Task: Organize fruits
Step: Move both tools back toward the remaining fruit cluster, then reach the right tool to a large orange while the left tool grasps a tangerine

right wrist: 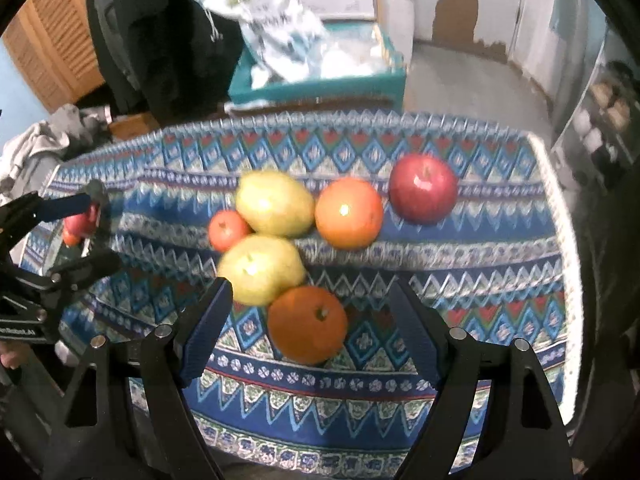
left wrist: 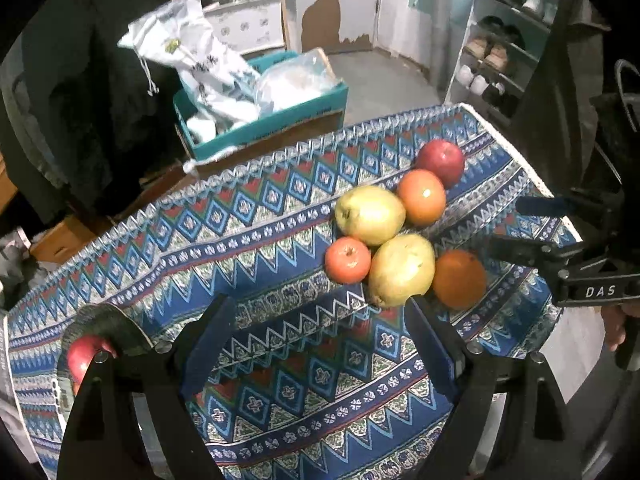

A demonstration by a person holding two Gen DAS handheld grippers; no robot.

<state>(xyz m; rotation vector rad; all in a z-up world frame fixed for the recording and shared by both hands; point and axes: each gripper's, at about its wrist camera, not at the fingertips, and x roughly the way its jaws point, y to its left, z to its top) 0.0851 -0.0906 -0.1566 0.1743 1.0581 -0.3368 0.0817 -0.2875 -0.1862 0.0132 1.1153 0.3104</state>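
Six fruits lie clustered on the patterned cloth (left wrist: 280,380) of the worktop, toward its right half in the left wrist view; nearest is a yellow-green pear (left wrist: 401,270) lying on its side, its long axis running from the narrow end near the camera up and away to the right, skin smooth with a soft sheen; a second pear (left wrist: 370,215) lies behind it, touching, long axis roughly crosswise; a small red-orange tomato-like fruit (left wrist: 347,260) with a dimpled top sits against both pears on their left; an orange (left wrist: 459,279) rests just right of the near pear, its stem scar facing up in the right wrist view; a larger orange-red fruit (left wrist: 421,197) and a dark red apple (left wrist: 440,162) continue the line toward the far corner; another red apple (left wrist: 84,356) sits apart at the cloth's left edge, partly behind a grey rim; the left gripper (left wrist: 320,340) hovers with jaws released and empty over bare cloth; the right gripper (right wrist: 308,328) is likewise spread, the orange between its jaws but untouched.
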